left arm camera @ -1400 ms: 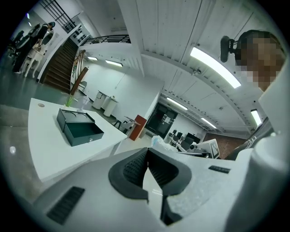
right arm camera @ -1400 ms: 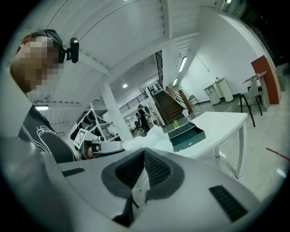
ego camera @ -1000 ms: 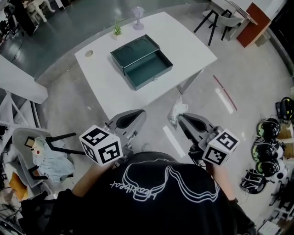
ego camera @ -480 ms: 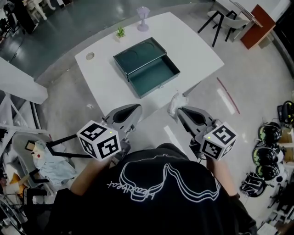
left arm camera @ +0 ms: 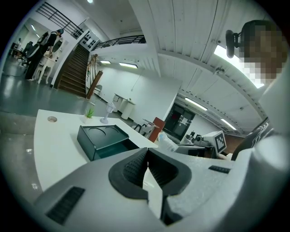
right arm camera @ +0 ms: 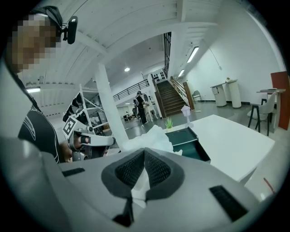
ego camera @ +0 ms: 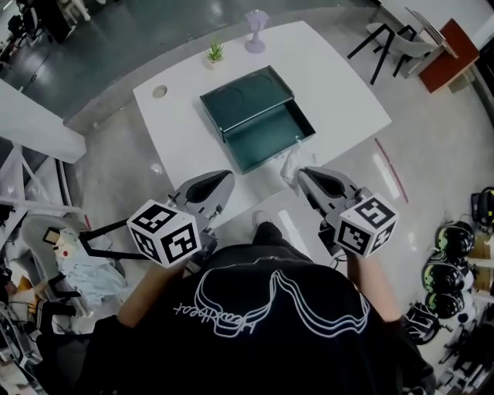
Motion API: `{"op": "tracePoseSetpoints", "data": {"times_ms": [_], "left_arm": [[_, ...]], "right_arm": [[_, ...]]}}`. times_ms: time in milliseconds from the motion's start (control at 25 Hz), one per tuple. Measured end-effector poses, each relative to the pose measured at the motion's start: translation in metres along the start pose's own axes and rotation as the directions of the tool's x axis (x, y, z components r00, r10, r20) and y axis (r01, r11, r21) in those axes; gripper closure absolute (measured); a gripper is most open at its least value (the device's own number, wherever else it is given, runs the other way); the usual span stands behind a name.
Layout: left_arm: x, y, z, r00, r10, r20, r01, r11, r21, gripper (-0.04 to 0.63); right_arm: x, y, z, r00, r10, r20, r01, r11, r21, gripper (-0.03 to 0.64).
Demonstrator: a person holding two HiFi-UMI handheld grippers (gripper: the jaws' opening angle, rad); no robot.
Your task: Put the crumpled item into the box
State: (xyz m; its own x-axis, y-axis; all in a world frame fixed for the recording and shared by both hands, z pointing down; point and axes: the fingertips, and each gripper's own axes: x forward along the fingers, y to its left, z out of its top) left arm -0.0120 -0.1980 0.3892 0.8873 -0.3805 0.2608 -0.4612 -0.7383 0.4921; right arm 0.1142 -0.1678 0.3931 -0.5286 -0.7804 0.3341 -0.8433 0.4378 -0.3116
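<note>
A dark green box (ego camera: 258, 117) lies open on the white table (ego camera: 177, 131), its lid tilted back. My right gripper (ego camera: 301, 174) is shut on a white crumpled item (ego camera: 290, 163), held in the air just off the table's near edge, short of the box. In the right gripper view the crumpled item (right arm camera: 147, 136) bulges out above the closed right gripper (right arm camera: 144, 153), with the box (right arm camera: 186, 139) beyond. My left gripper (ego camera: 220, 180) hovers at the near edge too, shut and holding nothing; in the left gripper view the left gripper (left arm camera: 147, 153) points toward the box (left arm camera: 105, 140).
A small potted plant (ego camera: 214, 52), a glass goblet (ego camera: 255, 20) and a round disc (ego camera: 160, 91) stand at the table's far side. A chair with cloth (ego camera: 68, 254) is on the left floor, helmets (ego camera: 455, 270) on the right.
The table and box have come nearer in the head view. Both grippers have moved forward to the table's near edge, the right one still carrying the crumpled item.
</note>
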Motion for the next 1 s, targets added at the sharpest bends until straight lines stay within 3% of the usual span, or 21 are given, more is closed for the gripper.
{"op": "tracePoseSetpoints", "data": {"times_ms": [320, 560, 760, 1000], "left_arm": [[0.010, 0.034, 0.017, 0.995, 0.089, 0.034, -0.087, 0.995, -0.050, 0.591], [0.014, 0.055, 0.032, 0.986, 0.153, 0.073, -0.148, 0.986, -0.074, 0.591], [0.022, 0.066, 0.038, 0.978, 0.190, 0.086, -0.182, 0.979, -0.087, 0.591], [0.029, 0.075, 0.032, 0.969, 0.232, 0.084, -0.221, 0.968, -0.120, 0.591]], "right_arm": [[0.051, -0.022, 0.016, 0.994, 0.050, -0.100, -0.060, 0.993, -0.103, 0.612], [0.083, -0.037, 0.016, 0.972, 0.076, -0.220, -0.126, 0.966, -0.224, 0.612], [0.109, -0.055, -0.001, 0.940, 0.065, -0.335, -0.186, 0.921, -0.343, 0.611], [0.131, -0.065, -0.028, 0.872, 0.079, -0.484, -0.320, 0.840, -0.439, 0.611]]}}
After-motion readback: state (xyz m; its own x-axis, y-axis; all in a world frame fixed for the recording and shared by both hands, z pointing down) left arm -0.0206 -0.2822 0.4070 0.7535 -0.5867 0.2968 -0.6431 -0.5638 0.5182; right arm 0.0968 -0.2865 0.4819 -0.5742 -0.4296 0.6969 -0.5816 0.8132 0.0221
